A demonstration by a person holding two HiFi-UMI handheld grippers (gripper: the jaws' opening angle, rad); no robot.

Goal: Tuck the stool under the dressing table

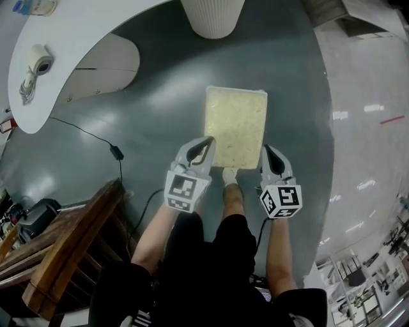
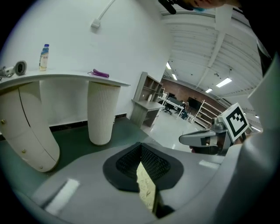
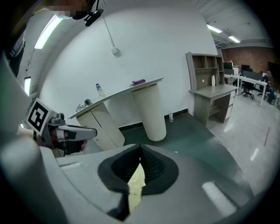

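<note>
The stool (image 1: 236,126) has a cream rectangular cushion and stands on the dark green floor, in front of the person's legs. Beyond it the white curved dressing table (image 1: 77,35) rests on a ribbed white pedestal (image 1: 213,16) and a rounded drawer unit (image 1: 105,67). My left gripper (image 1: 208,143) hangs at the cushion's near left corner, jaws shut and empty. My right gripper (image 1: 266,152) is at the near right corner, also shut and empty. In the left gripper view the cushion (image 2: 146,188) shows through the slit under the closed jaws (image 2: 141,146). The right gripper view shows the same (image 3: 136,186).
A dark wooden piece of furniture (image 1: 70,249) stands at the lower left, with a black cable and adapter (image 1: 116,152) on the floor beside it. A bottle (image 2: 43,57) and a purple item (image 2: 99,73) lie on the table top. A grey desk with shelves (image 3: 214,92) stands further right.
</note>
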